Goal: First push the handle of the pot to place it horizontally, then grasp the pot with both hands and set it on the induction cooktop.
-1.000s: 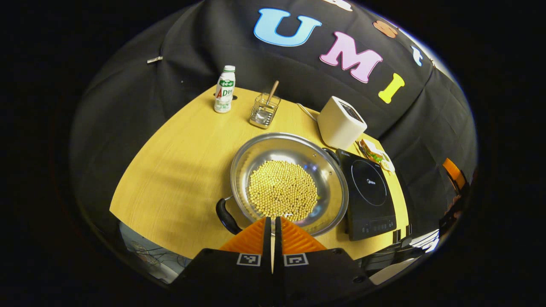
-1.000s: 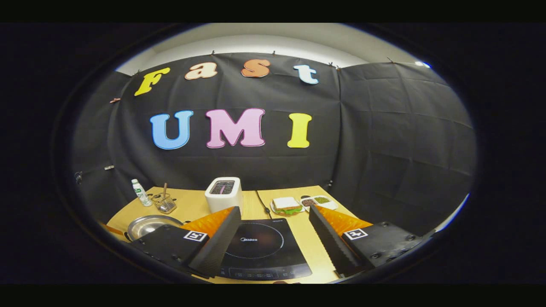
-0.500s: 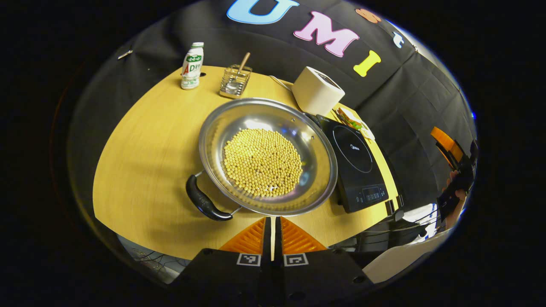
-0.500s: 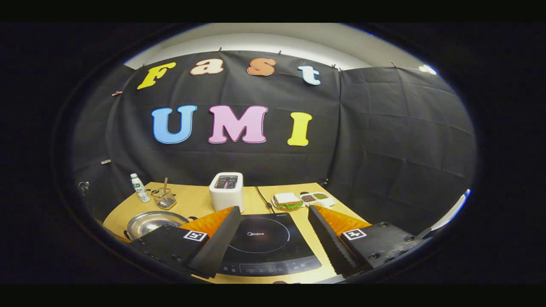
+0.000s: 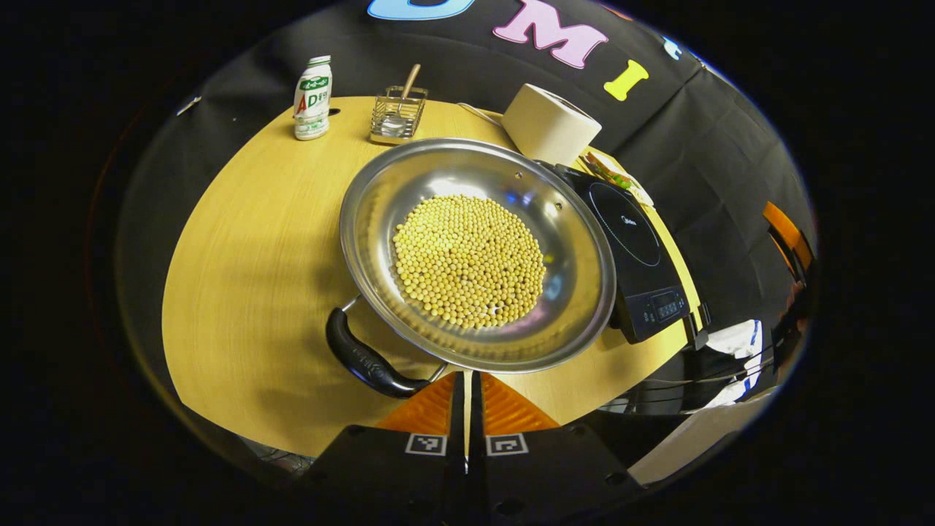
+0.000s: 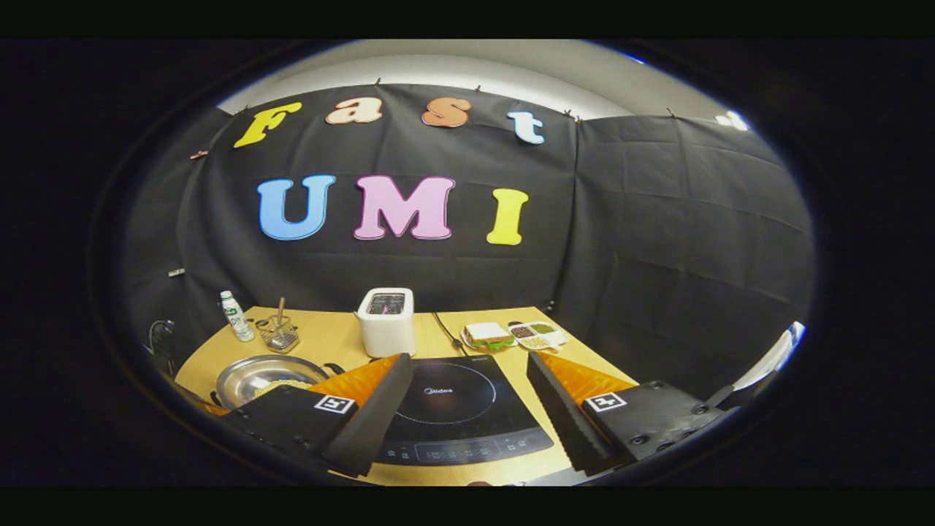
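Observation:
A wide steel pot full of yellow beans rests on the wooden table. One black handle of the pot points to the near left, just left of my left gripper, which is shut with nothing between its fingers. The black induction cooktop lies right of the pot. In the right gripper view the cooktop sits between the spread fingers of my open right gripper, and the pot lies to the left.
A white toaster, a white bottle and a wire basket with a spoon stand along the table's far side. A sandwich plate and a small dish of toppings lie behind the cooktop.
The left gripper has come nearer to the pot, whose handle now lies close to its fingertips. The right gripper view has shifted slightly; its fingers stay open.

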A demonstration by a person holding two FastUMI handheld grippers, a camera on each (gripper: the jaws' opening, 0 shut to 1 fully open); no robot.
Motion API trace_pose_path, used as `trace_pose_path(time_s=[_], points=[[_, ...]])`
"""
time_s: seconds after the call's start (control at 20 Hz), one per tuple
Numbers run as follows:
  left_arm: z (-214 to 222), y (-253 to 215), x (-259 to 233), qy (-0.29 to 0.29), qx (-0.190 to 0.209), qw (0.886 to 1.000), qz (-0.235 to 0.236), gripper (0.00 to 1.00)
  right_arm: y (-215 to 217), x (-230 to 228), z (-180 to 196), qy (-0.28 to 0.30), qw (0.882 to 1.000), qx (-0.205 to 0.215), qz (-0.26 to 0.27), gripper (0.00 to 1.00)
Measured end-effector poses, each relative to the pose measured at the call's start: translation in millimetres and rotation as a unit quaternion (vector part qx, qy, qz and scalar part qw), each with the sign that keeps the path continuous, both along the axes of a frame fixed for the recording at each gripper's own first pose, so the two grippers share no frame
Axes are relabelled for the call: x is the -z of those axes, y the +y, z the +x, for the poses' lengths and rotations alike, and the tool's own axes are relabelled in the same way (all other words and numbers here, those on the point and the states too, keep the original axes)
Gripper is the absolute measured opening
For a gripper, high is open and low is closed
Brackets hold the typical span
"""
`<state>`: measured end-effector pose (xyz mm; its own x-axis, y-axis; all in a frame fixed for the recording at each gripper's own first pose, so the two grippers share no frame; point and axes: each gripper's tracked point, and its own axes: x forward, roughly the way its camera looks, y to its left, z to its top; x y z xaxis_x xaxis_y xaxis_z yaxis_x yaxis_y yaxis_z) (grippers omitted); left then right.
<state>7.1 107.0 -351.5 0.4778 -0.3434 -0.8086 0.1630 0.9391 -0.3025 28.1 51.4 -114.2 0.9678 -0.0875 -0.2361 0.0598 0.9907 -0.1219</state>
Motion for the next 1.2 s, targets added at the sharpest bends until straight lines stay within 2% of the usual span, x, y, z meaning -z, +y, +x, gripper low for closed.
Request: trace_pose_path(time_s=[0.45, 0.65, 0.95, 1.2], points=[[16, 31, 7, 0.001, 0.000, 0.999, 0.046, 0.05, 5, 3, 1, 0.001, 1.000, 0.004, 0.005, 0.98], [28, 55, 9, 0.003, -0.021, 0.998, 0.058, 0.05, 1, 4, 3, 0.003, 1.000, 0.014, 0.008, 0.98], [51, 82, 9, 0.010, -0.065, 0.997, 0.047, 0.05, 0, 5, 4, 0.003, 1.000, 0.018, 0.004, 0.98], [68, 96, 8, 0.009, -0.078, 0.995, 0.055, 0.05, -3, 7, 3, 0.008, 1.000, 0.020, 0.001, 0.98]])
